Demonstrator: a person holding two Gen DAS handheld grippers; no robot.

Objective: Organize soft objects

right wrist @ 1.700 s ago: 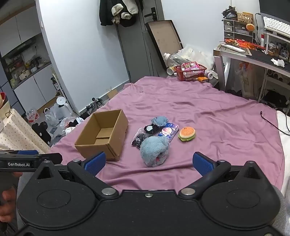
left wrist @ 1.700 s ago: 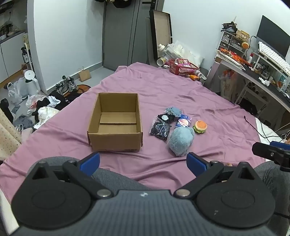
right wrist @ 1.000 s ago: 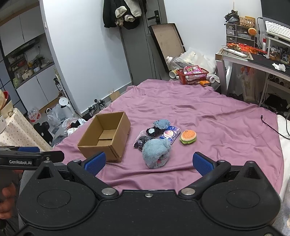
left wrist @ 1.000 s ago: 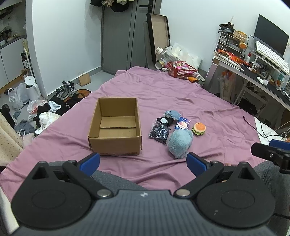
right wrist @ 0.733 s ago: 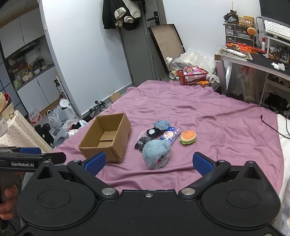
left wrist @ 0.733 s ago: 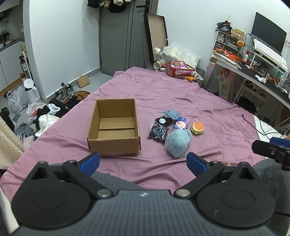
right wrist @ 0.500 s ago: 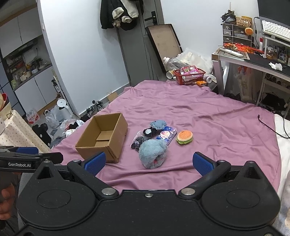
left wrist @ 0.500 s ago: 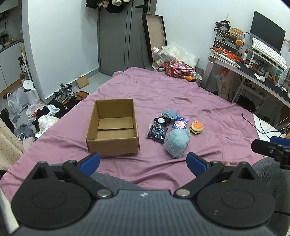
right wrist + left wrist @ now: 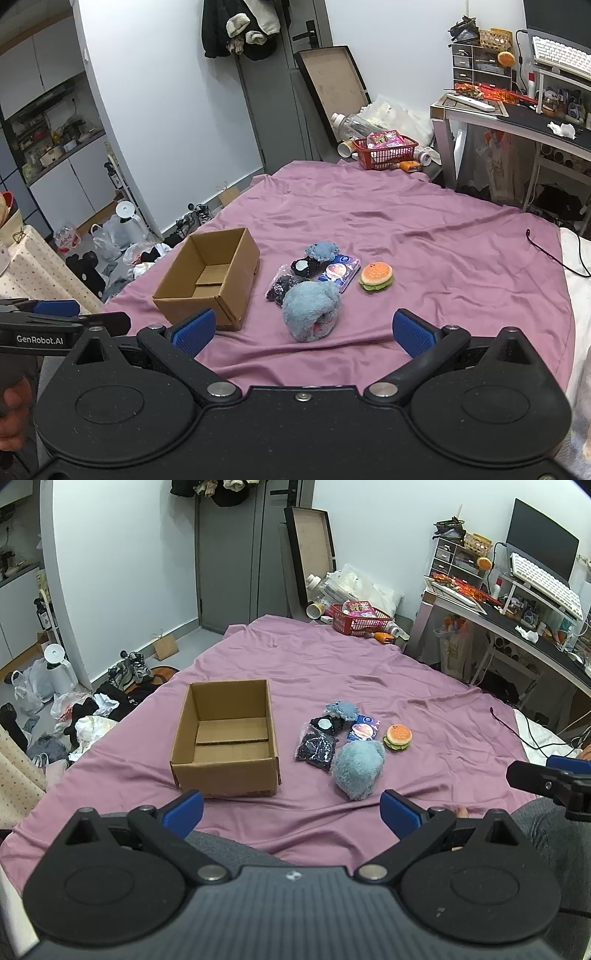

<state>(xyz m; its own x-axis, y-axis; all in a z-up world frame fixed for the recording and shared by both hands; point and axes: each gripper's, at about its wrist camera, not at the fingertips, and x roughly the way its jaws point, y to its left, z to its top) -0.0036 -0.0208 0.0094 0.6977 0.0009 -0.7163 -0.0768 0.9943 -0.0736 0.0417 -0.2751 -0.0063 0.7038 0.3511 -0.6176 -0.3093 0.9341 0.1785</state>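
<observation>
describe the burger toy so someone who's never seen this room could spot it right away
Start at the open cardboard box on the purple bedsheet and move right to the small cluster of soft items. The burger toy sits at the cluster's right edge, apart from the fluffy blue plush. It alone is orange, with a green layer.

The room has pale blue-white walls [image 9: 129, 572] and a grey door [image 9: 229, 554] with dark garments [image 9: 240, 29] hanging at its top. A purple sheet [image 9: 332, 657] covers the central surface. A framed board [image 9: 312, 550] leans against the far wall, above a red basket [image 9: 360, 618]. At right, a desk [image 9: 517, 627] carries a keyboard [image 9: 543, 579], a monitor [image 9: 539, 550] and a drawer unit [image 9: 456, 559]. At left, clothes and bags [image 9: 74, 709] lie on the grey floor beside white cabinets [image 9: 62, 177].
</observation>
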